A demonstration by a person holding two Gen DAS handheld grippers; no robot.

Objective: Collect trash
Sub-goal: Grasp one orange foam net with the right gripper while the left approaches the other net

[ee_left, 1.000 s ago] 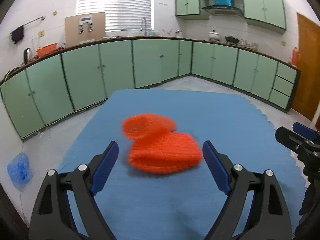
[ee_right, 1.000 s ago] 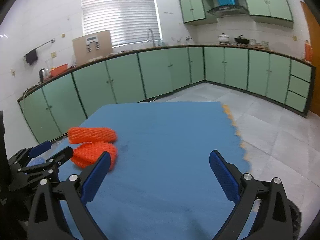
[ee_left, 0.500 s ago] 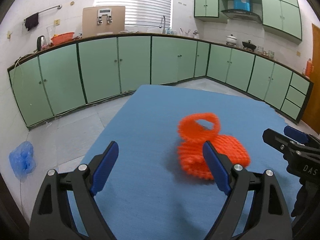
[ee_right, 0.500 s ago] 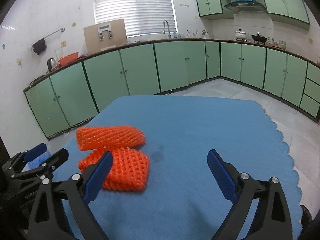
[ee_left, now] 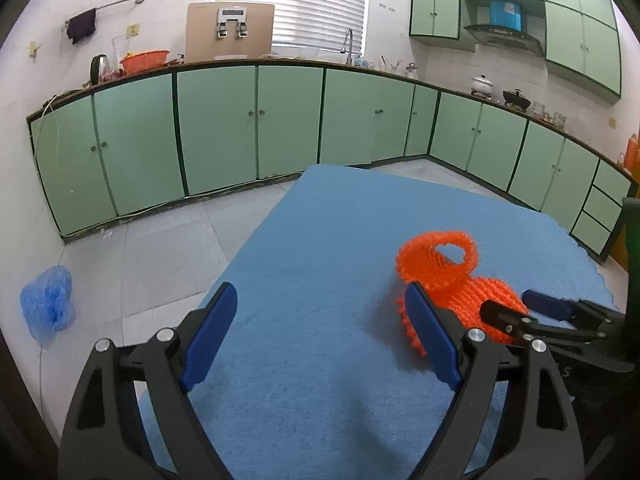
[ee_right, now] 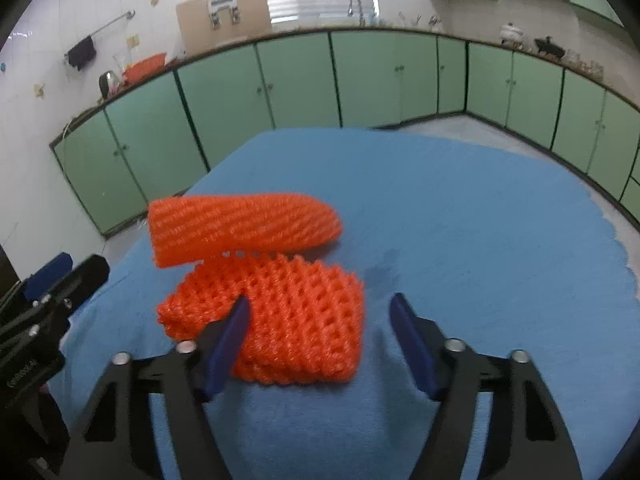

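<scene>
Orange foam-mesh sleeves (ee_right: 276, 312), tubular, honeycombed

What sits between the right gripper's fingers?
In the right wrist view, the right gripper is open around the near orange foam net, lying on the blue mat.

You have two orange foam net sleeves on the blue worktop (ee_right: 460, 208). The nearer net sleeve (ee_right: 292, 320) lies flat at the centre of the right wrist frame, its open mesh showing. The farther net sleeve (ee_right: 240, 228) sits just behind it, upper left of centre, touching it, one end lifted.
</scene>
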